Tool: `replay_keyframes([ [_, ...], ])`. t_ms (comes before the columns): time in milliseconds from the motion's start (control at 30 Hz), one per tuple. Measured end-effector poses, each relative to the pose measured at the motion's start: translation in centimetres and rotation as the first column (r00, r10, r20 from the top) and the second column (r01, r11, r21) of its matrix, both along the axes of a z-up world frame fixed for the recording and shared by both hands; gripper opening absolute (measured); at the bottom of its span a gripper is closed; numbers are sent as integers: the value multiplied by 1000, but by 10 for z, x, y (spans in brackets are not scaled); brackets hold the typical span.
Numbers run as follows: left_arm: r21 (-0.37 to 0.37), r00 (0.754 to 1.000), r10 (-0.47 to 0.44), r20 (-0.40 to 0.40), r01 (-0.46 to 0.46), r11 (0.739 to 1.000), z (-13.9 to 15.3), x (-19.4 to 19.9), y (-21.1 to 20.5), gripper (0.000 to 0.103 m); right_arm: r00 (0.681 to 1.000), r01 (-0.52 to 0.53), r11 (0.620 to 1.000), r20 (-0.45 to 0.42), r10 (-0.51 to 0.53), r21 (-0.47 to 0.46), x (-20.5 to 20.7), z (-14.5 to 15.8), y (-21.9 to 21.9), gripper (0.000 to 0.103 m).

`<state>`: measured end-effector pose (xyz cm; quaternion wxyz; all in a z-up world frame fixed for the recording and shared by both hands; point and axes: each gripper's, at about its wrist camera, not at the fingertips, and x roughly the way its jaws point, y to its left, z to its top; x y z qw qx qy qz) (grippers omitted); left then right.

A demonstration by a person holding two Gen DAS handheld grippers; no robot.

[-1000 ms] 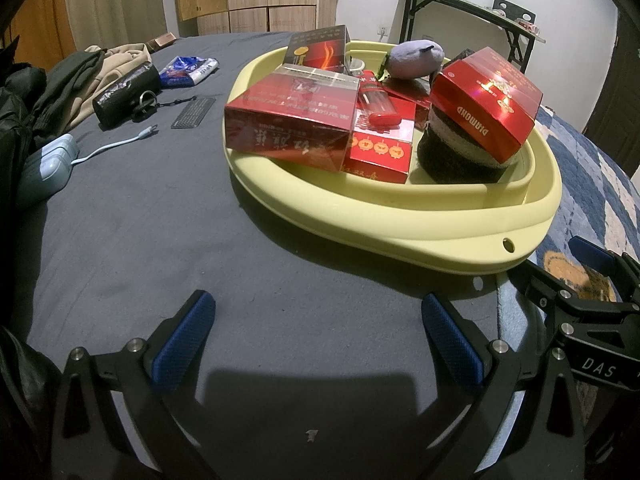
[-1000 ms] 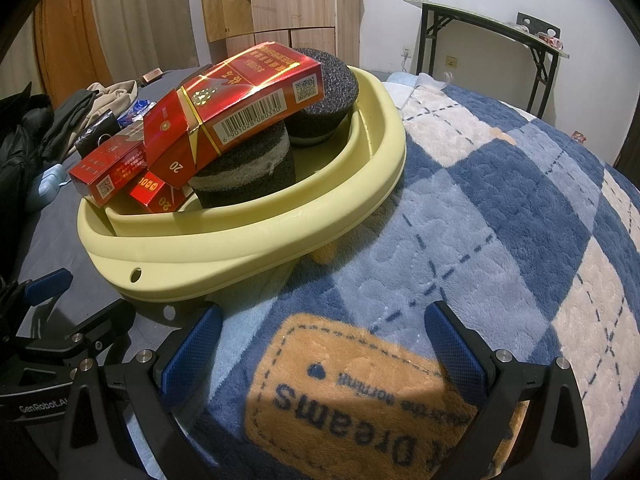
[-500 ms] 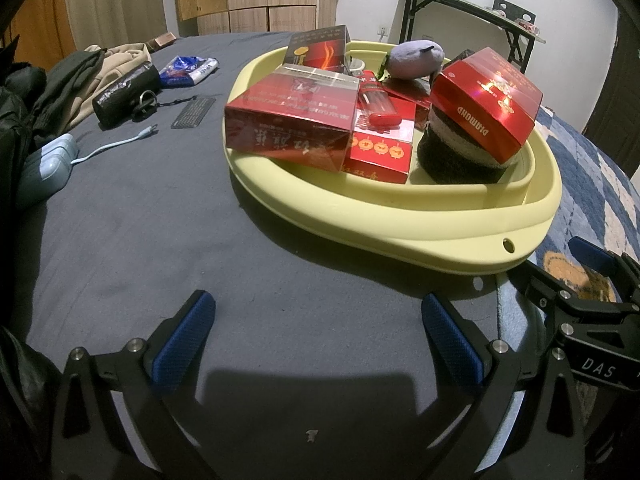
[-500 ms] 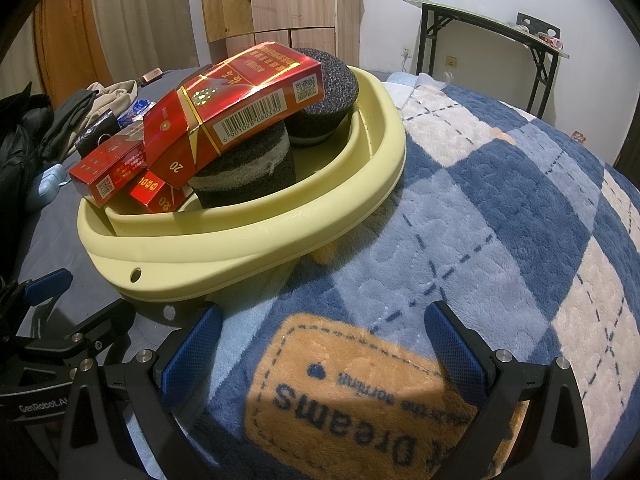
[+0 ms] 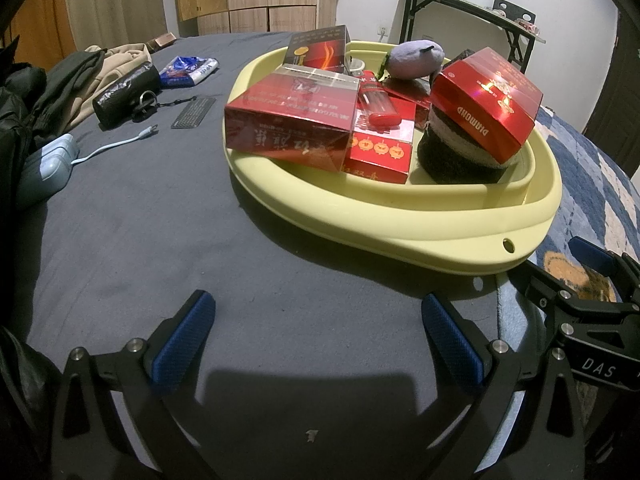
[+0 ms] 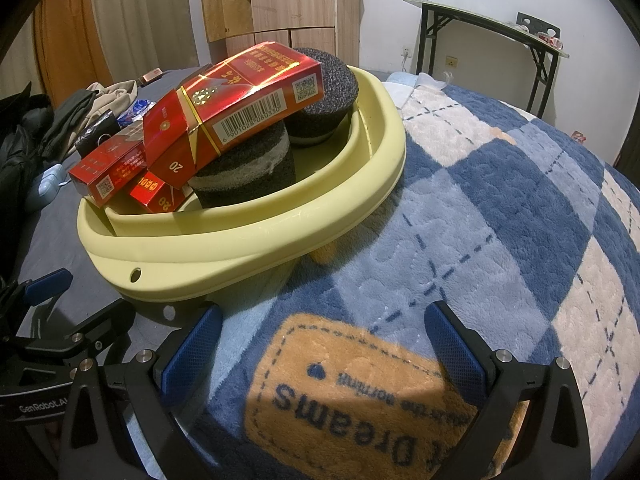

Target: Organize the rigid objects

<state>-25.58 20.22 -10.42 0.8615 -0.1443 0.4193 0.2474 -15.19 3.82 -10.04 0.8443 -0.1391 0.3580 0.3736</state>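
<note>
Both the left gripper [image 5: 318, 328] and right gripper [image 6: 322, 336] gape wide and empty near the pale yellow plastic basin's [image 5: 400, 224] front rim, where shiny red cardboard boxes [image 5: 292, 128] lie piled, seemingly for sorting.

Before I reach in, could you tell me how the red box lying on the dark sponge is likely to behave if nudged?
The red box probably slides or tips easily: it lies tilted across the sponge, overhanging it. It looks like thin glossy carton, so likely light and slippery. The sponge would probably yield under pressure.
</note>
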Motion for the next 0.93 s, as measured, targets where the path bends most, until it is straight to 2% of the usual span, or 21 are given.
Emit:
replay_keyframes([
  [933,4,1000,0,3,0,1000,1,-1,-1,103,1000,0,1000,0,0,0,0,0,0,103],
])
